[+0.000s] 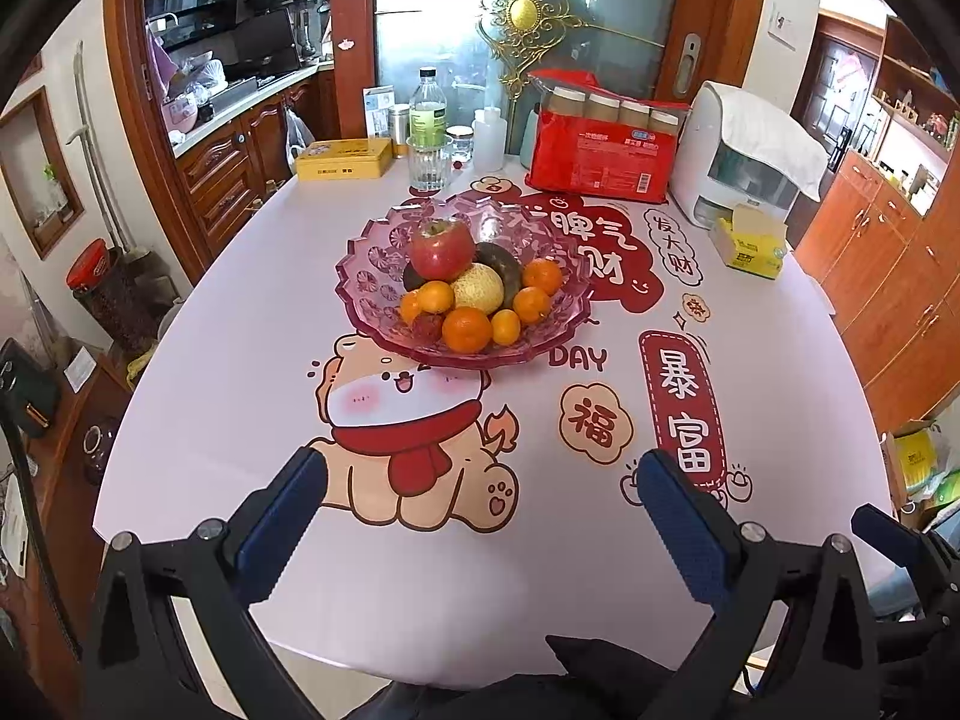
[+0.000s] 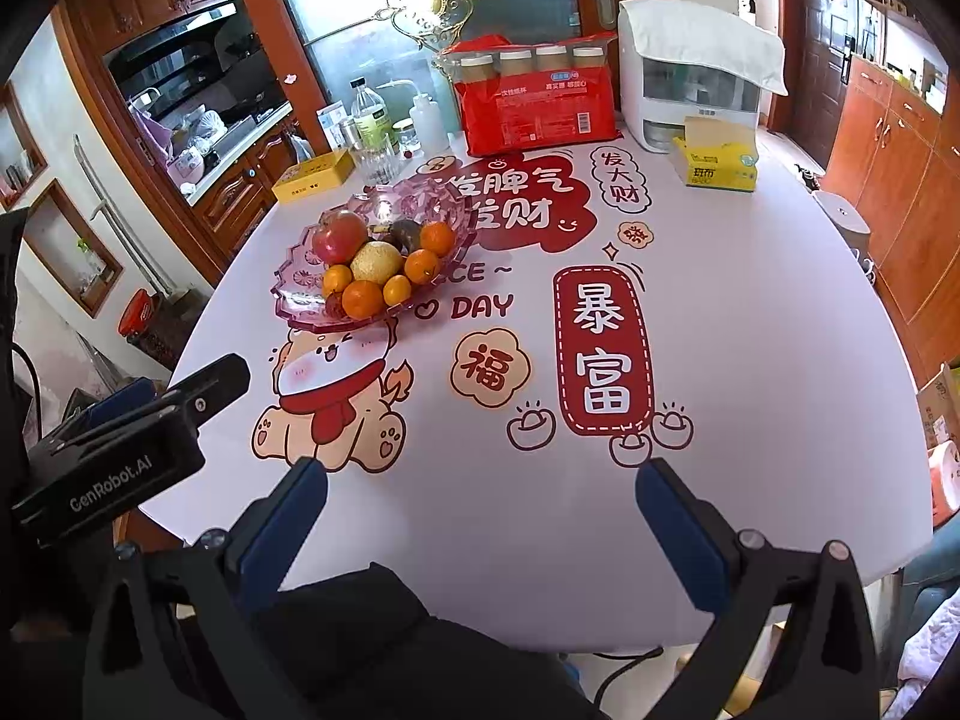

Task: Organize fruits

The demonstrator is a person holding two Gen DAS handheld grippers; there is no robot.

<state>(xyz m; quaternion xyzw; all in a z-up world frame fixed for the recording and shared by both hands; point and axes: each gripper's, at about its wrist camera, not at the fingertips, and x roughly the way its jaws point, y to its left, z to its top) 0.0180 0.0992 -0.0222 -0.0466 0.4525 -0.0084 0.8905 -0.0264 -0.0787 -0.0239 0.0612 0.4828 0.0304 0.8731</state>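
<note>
fruits [image 1: 468, 294]: sitting piled in pink glass bowl [image 1: 360, 300] on table [image 1: 240, 396], at 12 o'clock from left gripper, 11 o'clock from right gripper; red apple [image 1: 441, 249] on top, pale pear [image 1: 478, 288] mid, oranges [image 1: 466, 330] around front
left-view only: right gripper's finger tip poking in at 4 o'clock edge; red-lidded jar [image 1: 90, 264] on floor at 9 o'clock
right-view only: left gripper body [image 2: 108, 456] showing at 9 o'clock, reading "GenRobot.AI"; white round stool [image 2: 840, 219] at 2 o'clock
writing: tablecloth reading "DAY", "福", "暴富", "发大财"; red pack [image 1: 600, 162] text too small
left gripper [image 1: 480, 468]: hovering over near table edge, fingers spread wide, gripping nothing
right gripper [image 2: 480, 480]: hovering level beside it, fingers spread wide, gripping nothing
tissue box [image 2: 717, 165]: yellow, lying at 1 o'clock
</note>
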